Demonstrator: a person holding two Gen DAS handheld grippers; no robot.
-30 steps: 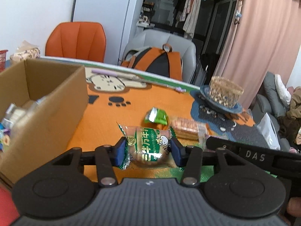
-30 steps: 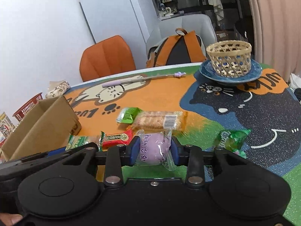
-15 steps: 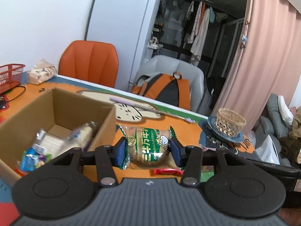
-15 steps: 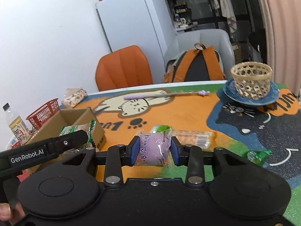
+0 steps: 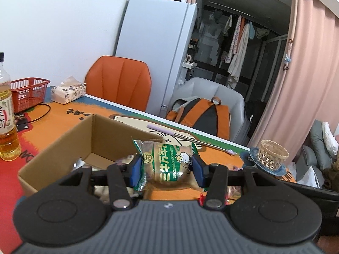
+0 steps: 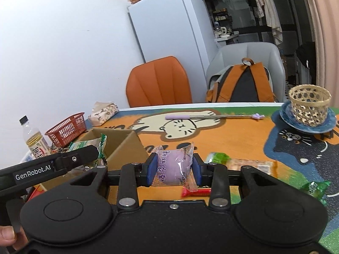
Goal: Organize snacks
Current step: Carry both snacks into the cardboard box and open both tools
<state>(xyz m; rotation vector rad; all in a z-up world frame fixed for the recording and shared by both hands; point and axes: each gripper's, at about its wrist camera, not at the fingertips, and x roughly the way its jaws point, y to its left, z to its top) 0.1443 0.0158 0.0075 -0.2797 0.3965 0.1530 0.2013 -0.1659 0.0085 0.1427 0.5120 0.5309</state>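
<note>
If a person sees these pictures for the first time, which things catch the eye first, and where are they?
Two wrapped snacks stand out: the green-wrapped round cake clamped in the left gripper above the open brown cardboard box, and the purple mochi packet clamped in the right gripper. Behind them, the orange padded chair stands at the table's far edge.

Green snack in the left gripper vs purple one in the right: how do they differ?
The green snack has a green printed wrapper over a brown cake; the purple snack has a clear wrapper over a purple mochi-like piece. The green snack looks wider. Both are clamped sideways between blue pads, off the table.
</note>
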